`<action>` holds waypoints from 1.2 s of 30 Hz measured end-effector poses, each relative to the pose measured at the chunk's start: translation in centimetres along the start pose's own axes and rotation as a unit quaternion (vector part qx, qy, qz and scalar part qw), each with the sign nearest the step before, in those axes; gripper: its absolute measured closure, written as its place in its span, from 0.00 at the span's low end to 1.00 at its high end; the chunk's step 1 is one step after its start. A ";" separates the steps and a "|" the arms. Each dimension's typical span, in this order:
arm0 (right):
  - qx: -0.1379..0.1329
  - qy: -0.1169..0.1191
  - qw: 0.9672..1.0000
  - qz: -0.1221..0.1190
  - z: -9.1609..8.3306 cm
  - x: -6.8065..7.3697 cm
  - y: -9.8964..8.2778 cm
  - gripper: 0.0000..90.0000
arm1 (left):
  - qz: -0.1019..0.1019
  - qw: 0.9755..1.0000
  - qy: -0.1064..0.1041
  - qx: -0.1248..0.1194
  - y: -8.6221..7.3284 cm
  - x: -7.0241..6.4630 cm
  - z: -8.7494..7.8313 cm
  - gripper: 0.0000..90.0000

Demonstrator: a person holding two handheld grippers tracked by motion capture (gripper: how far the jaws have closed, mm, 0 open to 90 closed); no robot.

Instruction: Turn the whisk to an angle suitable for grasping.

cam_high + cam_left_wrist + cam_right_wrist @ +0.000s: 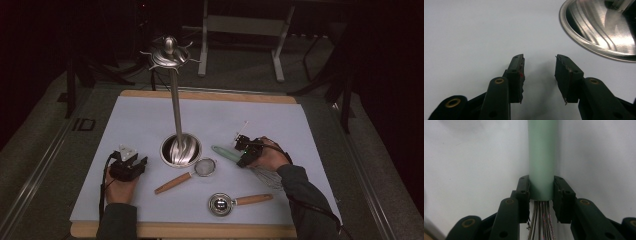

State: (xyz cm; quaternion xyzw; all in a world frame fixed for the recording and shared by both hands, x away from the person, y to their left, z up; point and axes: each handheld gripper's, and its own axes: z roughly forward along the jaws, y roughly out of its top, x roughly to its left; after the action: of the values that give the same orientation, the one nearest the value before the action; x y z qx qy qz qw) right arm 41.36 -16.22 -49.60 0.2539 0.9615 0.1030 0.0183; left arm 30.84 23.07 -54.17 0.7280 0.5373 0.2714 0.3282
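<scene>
Two fingers [523, 192] of the right gripper [541, 191] clamp the whisk [541, 157] at the base of its green handle, wires trailing back toward the hand. Whisk lies on the worktop [140, 125]; its handle points toward the steel stand [180, 150]. Left gripper [539, 75] sits released and empty just beside that stand's bowl-shaped base, which holds nothing but its own pole. Likely next: lift the whisk by the handle.

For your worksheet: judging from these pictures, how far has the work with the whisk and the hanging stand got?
Done: nothing hangs on the stand yet. In hand: the right gripper has closed its jaws on the whisk at the end of its green handle, with the whisk lying on the mat. Left: the strainer and the ladle lie untouched, and the left gripper rests open beside the stand's base.
</scene>
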 end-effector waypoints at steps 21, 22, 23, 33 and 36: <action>-0.059 -0.005 0.998 0.001 -1.7 0.0 -0.8 0.77 | -0.001 1.000 0.001 -0.002 0.0 0.0 0.0 0.66; -0.063 -0.005 0.998 0.002 -1.8 0.0 -0.8 0.77 | 0.000 1.000 0.001 -0.001 0.0 0.0 0.0 0.66; -0.067 -0.005 0.998 0.001 -2.0 0.0 -0.8 0.77 | -0.001 1.000 0.001 -0.001 0.0 0.0 0.0 0.66; -0.115 -0.003 0.993 0.003 -3.7 0.1 -1.1 0.77 | 0.000 1.000 0.002 -0.001 0.0 0.0 0.0 0.66; -0.130 -0.001 0.991 0.008 -4.2 0.1 -1.3 0.77 | 0.000 1.000 0.003 -0.002 0.0 0.0 0.0 0.66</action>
State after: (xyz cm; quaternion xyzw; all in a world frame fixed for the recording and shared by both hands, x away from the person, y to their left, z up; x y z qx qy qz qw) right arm 40.30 -18.03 -45.75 0.2568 0.9379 0.2275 0.0514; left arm 30.82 23.03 -54.18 0.7268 0.5376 0.2743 0.3279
